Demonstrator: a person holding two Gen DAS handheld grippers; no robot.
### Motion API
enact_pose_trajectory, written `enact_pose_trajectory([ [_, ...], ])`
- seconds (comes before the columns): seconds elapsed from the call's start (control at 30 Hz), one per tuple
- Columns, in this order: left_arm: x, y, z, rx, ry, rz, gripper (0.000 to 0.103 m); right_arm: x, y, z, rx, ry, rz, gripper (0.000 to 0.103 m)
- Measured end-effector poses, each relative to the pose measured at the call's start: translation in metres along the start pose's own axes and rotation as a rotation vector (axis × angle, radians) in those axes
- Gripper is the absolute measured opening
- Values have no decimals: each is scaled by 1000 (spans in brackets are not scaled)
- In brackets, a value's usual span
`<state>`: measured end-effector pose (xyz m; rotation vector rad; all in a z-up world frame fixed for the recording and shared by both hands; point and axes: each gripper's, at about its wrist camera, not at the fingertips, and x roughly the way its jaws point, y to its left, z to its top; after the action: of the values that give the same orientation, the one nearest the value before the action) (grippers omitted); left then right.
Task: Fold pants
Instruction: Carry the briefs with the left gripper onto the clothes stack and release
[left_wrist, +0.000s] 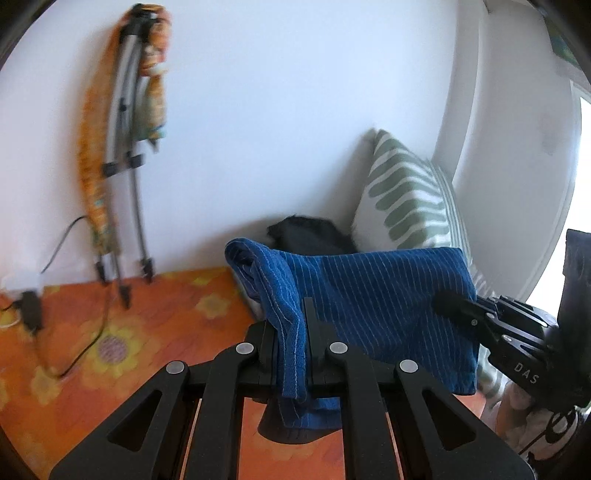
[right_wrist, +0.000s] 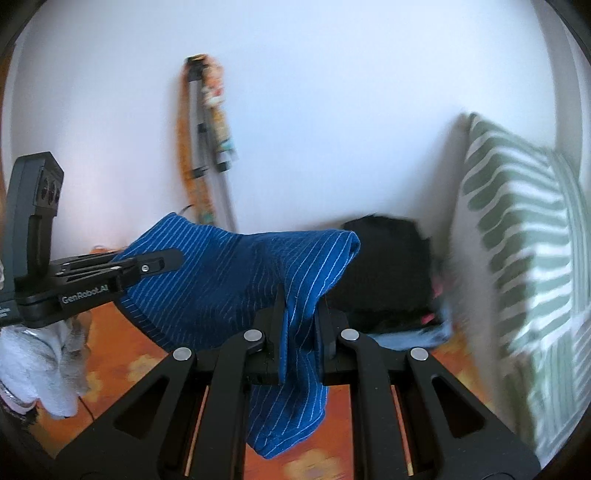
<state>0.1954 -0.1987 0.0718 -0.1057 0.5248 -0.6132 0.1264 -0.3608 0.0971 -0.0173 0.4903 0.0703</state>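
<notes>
Blue pinstriped pants hang in the air, stretched between both grippers above an orange flowered surface. My left gripper is shut on one bunched edge of the cloth, which drapes down between its fingers. In the right wrist view my right gripper is shut on the other edge of the pants, with a flap hanging below. Each gripper shows in the other's view: the right one at the cloth's right side, the left one at its left side.
A green-and-white patterned pillow leans in the corner, with a black furry item beside it. A folded tripod with orange cloth leans on the white wall. A black cable and adapter lie at left. White cloth sits low left.
</notes>
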Motion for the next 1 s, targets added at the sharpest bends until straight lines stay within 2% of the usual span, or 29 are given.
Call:
enact_pose_trajectory([
  [0.17, 48, -12, 27, -4, -7, -22, 8, 26, -46, 32, -17, -6, -54, 11],
  [0.33, 94, -14, 42, -27, 0, -39, 8, 70, -87, 56, -36, 16, -75, 11],
  [0.57, 156, -7, 51, -84, 21, -37, 8, 131, -129, 66, -58, 57, -86, 11],
  [0.83, 206, 8, 47, -152, 56, -28, 8, 190, -174, 66, -6, 91, -80, 11],
  [1.0, 229, 12, 41, -138, 71, 5, 8, 219, -193, 57, 2, 137, -68, 12],
])
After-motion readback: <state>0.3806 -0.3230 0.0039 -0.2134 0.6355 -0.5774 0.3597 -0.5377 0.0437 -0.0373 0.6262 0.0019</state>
